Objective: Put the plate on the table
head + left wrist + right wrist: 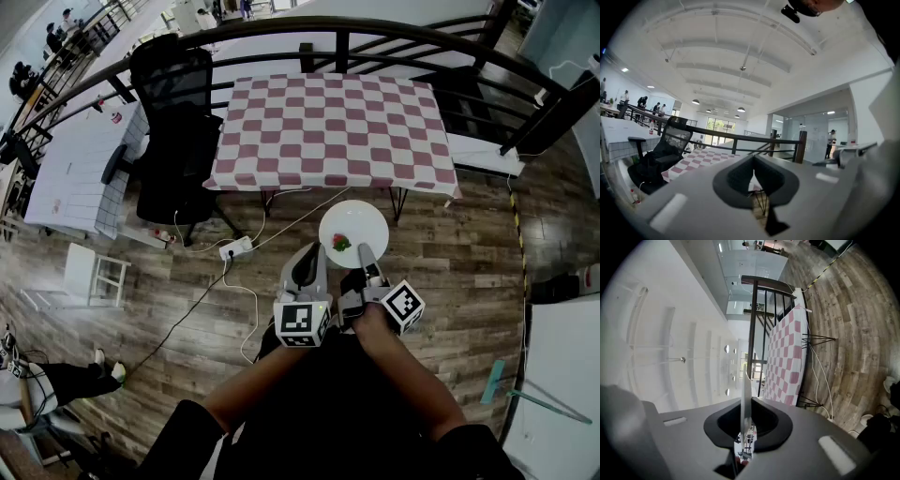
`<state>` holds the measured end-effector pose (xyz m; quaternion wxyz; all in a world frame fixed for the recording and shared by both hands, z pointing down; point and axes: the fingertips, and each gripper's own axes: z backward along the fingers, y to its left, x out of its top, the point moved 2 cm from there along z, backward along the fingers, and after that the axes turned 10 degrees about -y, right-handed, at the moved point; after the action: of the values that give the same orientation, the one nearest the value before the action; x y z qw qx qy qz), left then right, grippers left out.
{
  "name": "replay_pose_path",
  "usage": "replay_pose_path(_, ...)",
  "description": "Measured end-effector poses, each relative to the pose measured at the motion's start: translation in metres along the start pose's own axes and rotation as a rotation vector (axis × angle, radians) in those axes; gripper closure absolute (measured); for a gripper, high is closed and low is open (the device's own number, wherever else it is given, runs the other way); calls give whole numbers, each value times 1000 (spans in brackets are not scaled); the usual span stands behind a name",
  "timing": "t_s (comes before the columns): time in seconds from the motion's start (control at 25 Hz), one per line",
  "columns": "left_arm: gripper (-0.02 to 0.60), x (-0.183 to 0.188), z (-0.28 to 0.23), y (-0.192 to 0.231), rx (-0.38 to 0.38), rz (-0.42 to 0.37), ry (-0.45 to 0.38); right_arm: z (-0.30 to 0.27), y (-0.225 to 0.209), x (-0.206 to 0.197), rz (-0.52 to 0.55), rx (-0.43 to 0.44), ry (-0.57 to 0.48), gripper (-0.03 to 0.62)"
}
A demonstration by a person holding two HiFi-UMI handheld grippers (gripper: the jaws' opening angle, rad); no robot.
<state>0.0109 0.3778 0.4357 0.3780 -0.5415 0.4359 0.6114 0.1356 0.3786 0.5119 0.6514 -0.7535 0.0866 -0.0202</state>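
Head view is showing both forearms reaching forward from the body, the two grippers side by side and pointing nearly level, just a little downward. The right gripper (pixel 365 255) is rolled onto its side and is clamping the near rim of a white plate (pixel 361 218), which is lying flat out in front of it, above the wooden floor (pixel 450 262) and short of the table. A small red and green piece of food (pixel 341 242) is sitting on the plate near the jaws. In the right gripper view the plate's thin edge (pixel 746 394) is running straight between the pads. The left gripper (pixel 307 264) is hovering just beside the plate's left side, apart from it; in the left gripper view its jaws are standing together with nothing between them.

Ahead, the table with a red-and-white checked cloth (pixel 328 127) is standing against a dark curved railing (pixel 375 26). A black office chair (pixel 173 131) is sitting at the table's left end. A white power strip (pixel 236 248) with trailing cables is lying on the floor left of the plate.
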Motion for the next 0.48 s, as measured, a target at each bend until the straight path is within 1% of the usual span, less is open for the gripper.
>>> replay_pose_path(0.08,574,-1,1,-1,-4,-3,-1,-2,5,-1,-22,57,-6,576)
replay_pose_path(0.16,574,0,3,-1,-2,-4,-4,0,8,-1,-28,82,-5,576)
replay_pose_path(0.36,574,5,13,-5,18,1,-26,14,7,5,9,46,18,576)
replay_pose_path(0.48,574,-1,16,-2,34,7,-3,12,9,9,-5,53,13,576)
